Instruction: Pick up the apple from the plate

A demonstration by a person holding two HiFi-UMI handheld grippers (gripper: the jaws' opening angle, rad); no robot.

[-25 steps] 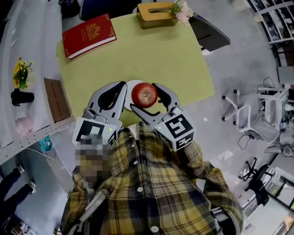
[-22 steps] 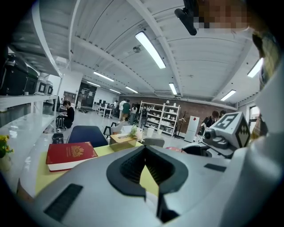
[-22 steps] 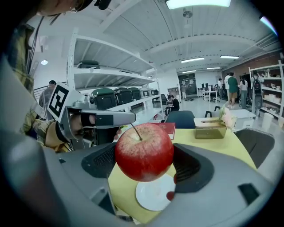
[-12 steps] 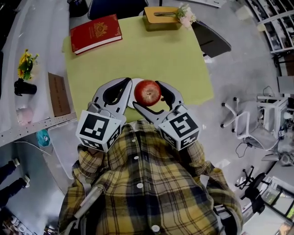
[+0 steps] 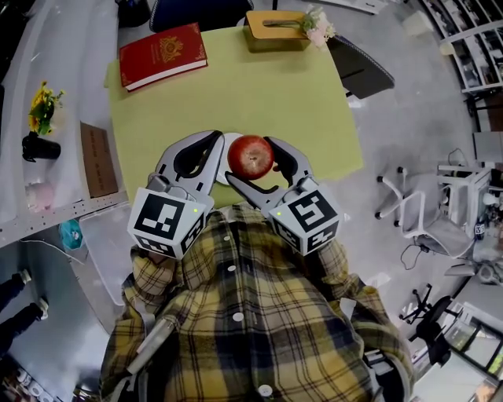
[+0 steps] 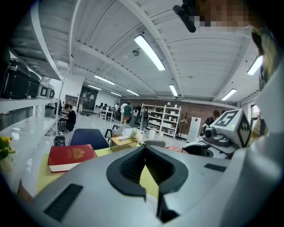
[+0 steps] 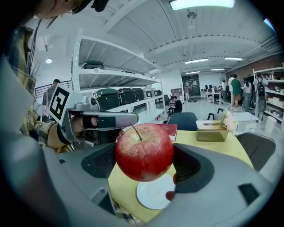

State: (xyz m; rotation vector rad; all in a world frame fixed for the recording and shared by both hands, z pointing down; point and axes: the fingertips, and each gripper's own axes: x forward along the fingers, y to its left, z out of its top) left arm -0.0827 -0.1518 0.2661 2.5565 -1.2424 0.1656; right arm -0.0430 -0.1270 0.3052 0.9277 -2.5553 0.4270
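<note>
A red apple sits pinched between the two jaws of the right gripper, one jaw pressed to each side of the fruit, its stem pointing up in the right gripper view, where the apple fills the gap of the gripper. Below it lies the small white plate, bare on the yellow-green table; from the head view only a sliver of the plate shows between the apple and the left gripper. The left gripper hangs just beside the right one with its jaws pressed together at the tips and nothing between them. A person in a yellow plaid shirt holds both tools close to the near edge of the table. At the far side of the table rest a red book and a wooden tissue box with pale flowers beside it
</note>
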